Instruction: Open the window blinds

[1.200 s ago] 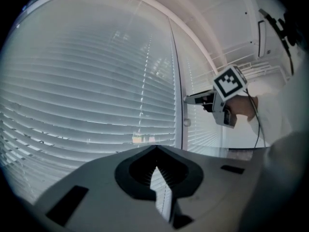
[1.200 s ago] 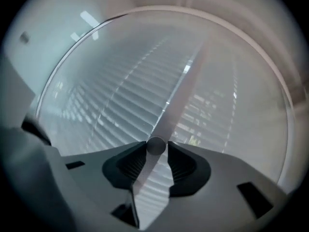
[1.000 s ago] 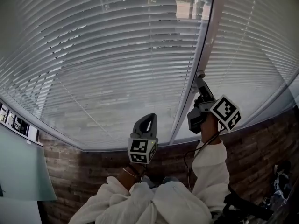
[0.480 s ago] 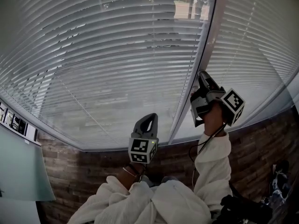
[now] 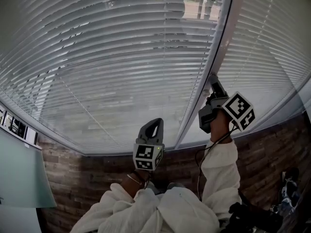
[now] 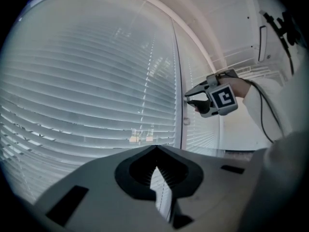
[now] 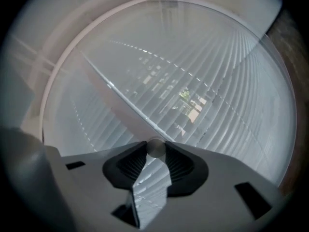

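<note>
Step in hand: tilting slats. Right tongs (image 7: 155, 149) are clamped on the tilt wand (image 7: 113, 88) at the mullion (image 5: 221, 47), centre right of the frame. The blinds (image 5: 121, 57) fill the frame above, slats part-tilted.

Left tongs (image 6: 155, 149) are closed on nothing, held low.

We judge the next move is twisting the wand about its axis without slipping.

Only the right gripper view shows the grip; the head view loses the wand against the mullion.

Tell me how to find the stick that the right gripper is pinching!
Look at the big white blinds covering the window, then find the pale post running up between the two sets. Beside that post is the wand, with its rounded end pinched in the right gripper. Unlike the wide, flat blinds around it, it is one thin, see-through rod.
</note>
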`<state>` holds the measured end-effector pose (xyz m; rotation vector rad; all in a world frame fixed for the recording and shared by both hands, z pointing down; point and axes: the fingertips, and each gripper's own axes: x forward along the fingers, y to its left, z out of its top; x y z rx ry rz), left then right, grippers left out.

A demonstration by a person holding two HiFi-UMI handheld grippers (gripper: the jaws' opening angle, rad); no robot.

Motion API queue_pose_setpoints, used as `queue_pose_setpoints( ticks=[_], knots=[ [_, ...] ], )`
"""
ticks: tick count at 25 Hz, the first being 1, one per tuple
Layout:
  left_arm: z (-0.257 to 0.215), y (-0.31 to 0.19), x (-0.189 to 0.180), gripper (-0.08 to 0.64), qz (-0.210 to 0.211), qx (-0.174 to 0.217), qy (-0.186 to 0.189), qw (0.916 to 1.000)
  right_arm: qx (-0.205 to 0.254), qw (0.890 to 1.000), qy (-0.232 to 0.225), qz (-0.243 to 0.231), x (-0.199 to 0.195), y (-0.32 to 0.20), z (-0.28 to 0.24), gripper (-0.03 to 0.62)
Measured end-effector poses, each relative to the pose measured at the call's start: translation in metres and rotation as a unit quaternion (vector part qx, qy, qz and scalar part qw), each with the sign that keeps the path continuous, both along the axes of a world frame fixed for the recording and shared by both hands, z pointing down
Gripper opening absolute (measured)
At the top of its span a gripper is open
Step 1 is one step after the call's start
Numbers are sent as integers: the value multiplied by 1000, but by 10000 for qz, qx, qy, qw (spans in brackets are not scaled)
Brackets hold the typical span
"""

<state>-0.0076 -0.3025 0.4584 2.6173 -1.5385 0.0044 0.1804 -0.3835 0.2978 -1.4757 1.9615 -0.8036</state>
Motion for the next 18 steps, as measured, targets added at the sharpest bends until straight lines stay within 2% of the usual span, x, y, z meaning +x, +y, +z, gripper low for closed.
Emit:
queue_pose_setpoints(
  ticks=[2,4,7,9,12,15,18],
  knots=[
    [2,1,3,0,29,-4,-10,10000,71,9974,709,74,-1,0,0,130],
    [3,1,4,0,42,-11,-13,10000,108,9897,1416,156,-2,0,1,130],
    [5,1,5,0,32,-34,-15,10000,150,9680,2483,324,-2,0,1,129],
    [6,2,5,0,31,-49,-21,10000,165,9424,3309,461,-3,0,1,129],
    [7,3,5,0,19,-60,-26,10000,150,8976,4369,574,-6,1,2,129],
    [7,3,4,0,-17,-61,-26,10000,184,8534,5177,573,-8,2,2,129],
    [7,2,5,0,-34,-51,-20,10000,322,8121,5800,558,-13,4,1,129]
  ],
)
